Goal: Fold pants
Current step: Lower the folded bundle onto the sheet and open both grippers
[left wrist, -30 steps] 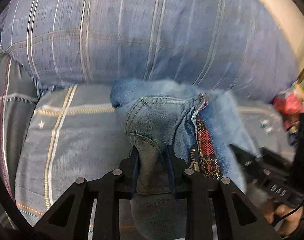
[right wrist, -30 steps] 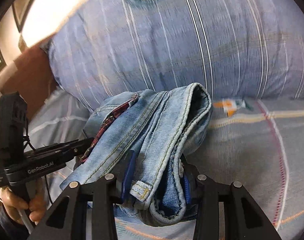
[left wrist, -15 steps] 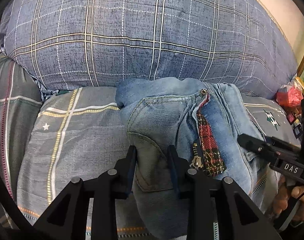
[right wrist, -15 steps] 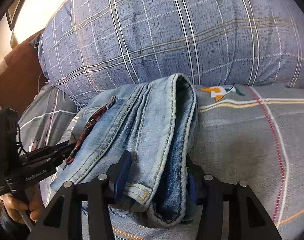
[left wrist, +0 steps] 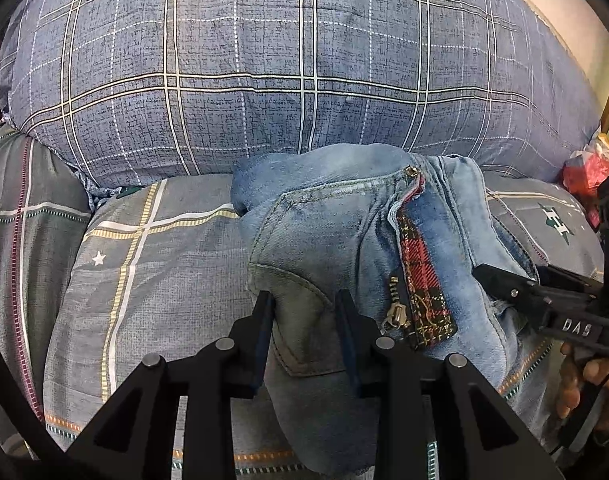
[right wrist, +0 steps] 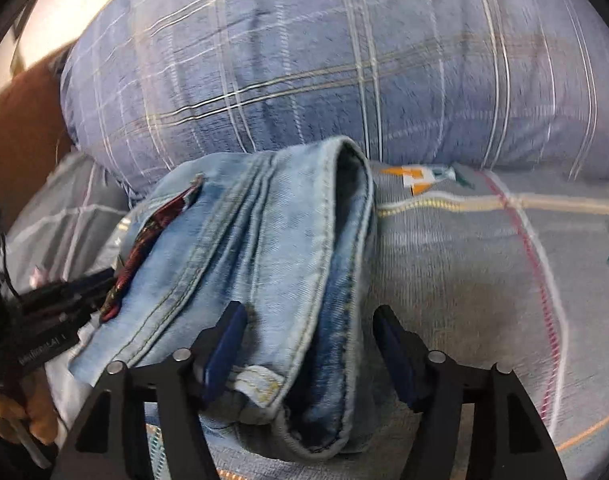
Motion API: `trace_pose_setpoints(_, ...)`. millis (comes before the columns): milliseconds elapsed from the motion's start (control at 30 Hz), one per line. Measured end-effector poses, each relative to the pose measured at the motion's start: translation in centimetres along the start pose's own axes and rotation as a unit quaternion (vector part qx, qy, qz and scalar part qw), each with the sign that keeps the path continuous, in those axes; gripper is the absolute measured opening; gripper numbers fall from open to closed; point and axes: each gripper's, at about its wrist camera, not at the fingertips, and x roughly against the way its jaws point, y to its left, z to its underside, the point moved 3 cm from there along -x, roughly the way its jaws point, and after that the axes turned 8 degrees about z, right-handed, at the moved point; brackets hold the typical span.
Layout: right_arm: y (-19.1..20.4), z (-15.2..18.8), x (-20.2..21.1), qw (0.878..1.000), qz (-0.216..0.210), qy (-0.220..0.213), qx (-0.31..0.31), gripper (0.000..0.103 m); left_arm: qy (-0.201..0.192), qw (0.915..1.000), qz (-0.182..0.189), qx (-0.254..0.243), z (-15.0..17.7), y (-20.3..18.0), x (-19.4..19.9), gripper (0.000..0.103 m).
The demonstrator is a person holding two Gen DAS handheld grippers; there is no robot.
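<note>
Light blue jeans, folded into a bundle with the zip and red plaid lining showing, lie on the grey checked bed sheet against a big blue plaid pillow. My left gripper is shut on a fold by the pocket, denim filling the gap. In the right wrist view the waistband end of the jeans sits between the opening jaws of my right gripper. Its right pad stands clear of the cloth. The right gripper's fingers show at the bundle's right side.
The pillow blocks the far side. Bare sheet spreads right of the jeans. A brown headboard stands at far left. Red packaging lies at the bed's right edge. A person's hand holds the right gripper.
The right gripper's jaws have spread apart and come off the waistband. The jeans have settled onto the sheet by the pillow. The left gripper keeps its hold.
</note>
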Motion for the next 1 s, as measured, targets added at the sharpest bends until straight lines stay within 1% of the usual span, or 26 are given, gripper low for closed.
trace_pose_setpoints(33, -0.4, 0.1, -0.1, 1.000, -0.012, 0.005, -0.014, 0.069, 0.000, 1.0000, -0.001, 0.000, 0.0, 0.0, 0.1, 0.031)
trace_pose_setpoints(100, -0.5, 0.1, 0.1, 1.000, -0.013, 0.007, -0.017, 0.069, 0.002, 1.0000, -0.002, 0.000, -0.1, 0.0, 0.4, 0.031)
trace_pose_setpoints(200, 0.2, -0.2, 1.7, 1.000, 0.007, -0.008, 0.000, 0.069, -0.006, 0.9999, -0.004, -0.009, -0.2, -0.2, 1.6, 0.031)
trace_pose_setpoints(367, 0.6, -1.9, 5.4, 0.999, 0.033, -0.036, 0.014, 0.071, -0.038, 0.9986, -0.018, -0.030, -1.0, -0.3, 4.2, 0.031)
trace_pose_setpoints(467, 0.6, -3.6, 6.6, 0.998, 0.042, -0.053, 0.013, 0.071, -0.047, 0.9987, -0.002, -0.022, -1.9, -0.5, 4.7, 0.031)
trace_pose_setpoints(567, 1.7, -6.1, 6.3, 0.997, 0.035, -0.064, 0.021, 0.071, -0.035, 0.9992, 0.015, -0.013, -2.1, -1.0, 3.5, 0.031)
trace_pose_setpoints(600, 2.6, -6.8, 5.7, 0.997, 0.034, -0.066, 0.033, 0.066, -0.028, 0.9994, 0.017, -0.014, -1.9, -1.2, 2.9, 0.031)
trace_pose_setpoints(633, 3.7, -7.6, 4.8, 0.996, 0.034, -0.062, 0.051, 0.051, -0.024, 0.9995, 0.016, -0.015, -1.7, -1.3, 2.4, 0.031)
trace_pose_setpoints(700, 5.1, -8.0, 3.3, 0.996, 0.021, -0.045, 0.074, 0.032, 0.003, 0.9998, 0.017, -0.014, -1.1, -1.2, 0.9, 0.031)
trace_pose_setpoints(733, 5.9, -7.9, 2.0, 0.996, 0.015, -0.029, 0.087, 0.031, 0.015, 0.9997, 0.018, -0.010, -0.8, -1.0, 0.1, 0.031)
trace_pose_setpoints(767, 6.3, -7.5, 0.5, 0.995, 0.023, -0.012, 0.100, 0.031, 0.014, 0.9997, 0.018, -0.004, -0.5, -0.7, -0.3, 0.031)
trace_pose_setpoints(833, 6.0, -6.4, -2.0, 0.993, 0.043, 0.018, 0.104, 0.029, 0.014, 0.9993, 0.032, 0.012, -0.3, -0.1, -0.5, 0.032)
trace_pose_setpoints(867, 5.4, -5.9, -3.0, 0.994, 0.044, 0.027, 0.094, 0.029, 0.015, 0.9989, 0.040, 0.021, -0.4, 0.0, -0.6, 0.032)
trace_pose_setpoints(900, 4.7, -5.5, -3.6, 0.996, 0.035, 0.026, 0.074, 0.029, 0.016, 0.9985, 0.045, 0.026, -0.5, 0.1, -0.6, 0.032)
trace_pose_setpoints(933, 3.9, -5.4, -3.7, 0.999, 0.015, 0.024, 0.046, 0.029, 0.017, 0.9985, 0.045, 0.026, -0.5, -0.1, -0.5, 0.032)
trace_pose_setpoints(967, 3.6, -5.5, -3.5, 0.999, 0.010, 0.026, 0.038, 0.029, 0.016, 0.9987, 0.043, 0.025, -0.5, -0.1, -0.3, 0.032)
trace_pose_setpoints(1000, 3.7, -5.6, -3.3, 0.999, 0.015, 0.031, 0.042, 0.028, 0.015, 0.9988, 0.039, 0.024, -0.5, -0.3, 0.0, 0.032)
